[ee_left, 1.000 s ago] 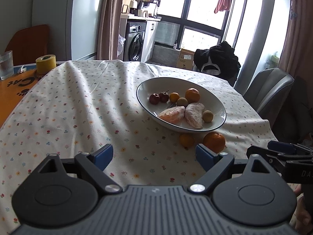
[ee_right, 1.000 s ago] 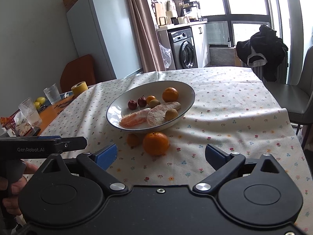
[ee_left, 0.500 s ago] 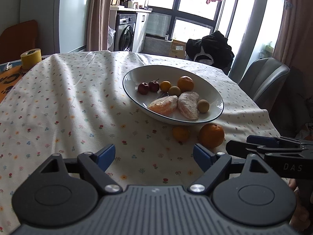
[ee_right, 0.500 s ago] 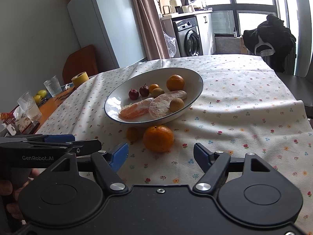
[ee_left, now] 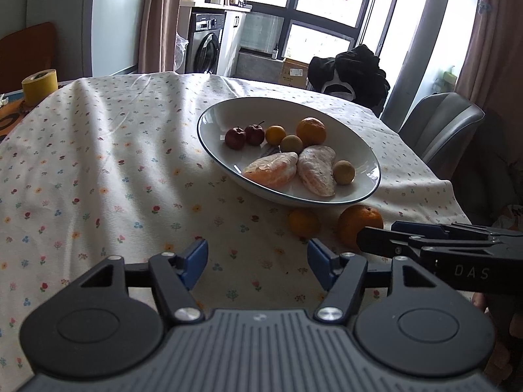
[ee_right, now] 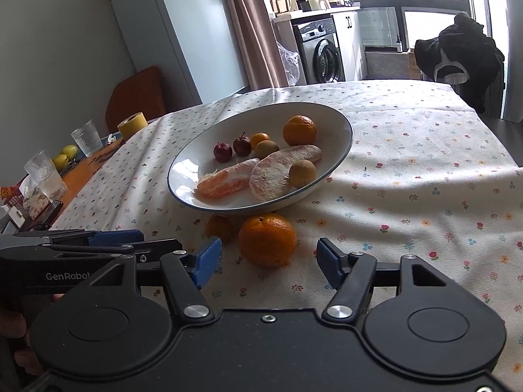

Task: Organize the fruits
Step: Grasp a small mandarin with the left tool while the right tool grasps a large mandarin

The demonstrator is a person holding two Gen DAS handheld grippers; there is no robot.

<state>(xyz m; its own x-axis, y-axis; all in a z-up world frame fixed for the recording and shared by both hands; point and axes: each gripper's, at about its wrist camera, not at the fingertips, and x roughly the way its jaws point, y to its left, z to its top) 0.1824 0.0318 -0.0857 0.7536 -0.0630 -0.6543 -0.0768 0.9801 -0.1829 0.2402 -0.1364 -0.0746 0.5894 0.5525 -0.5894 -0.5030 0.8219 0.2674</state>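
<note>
The left gripper (ee_left: 257,263) hovers spread and empty over the floral tablecloth (ee_left: 98,170). Right of it, the right gripper (ee_right: 268,261), fingers also apart, has the large orange (ee_right: 267,239) just ahead between its blue tips, a smaller orange (ee_right: 218,227) beside the white bowl (ee_right: 340,121); a washing machine (ee_right: 322,54) stands behind.
</note>
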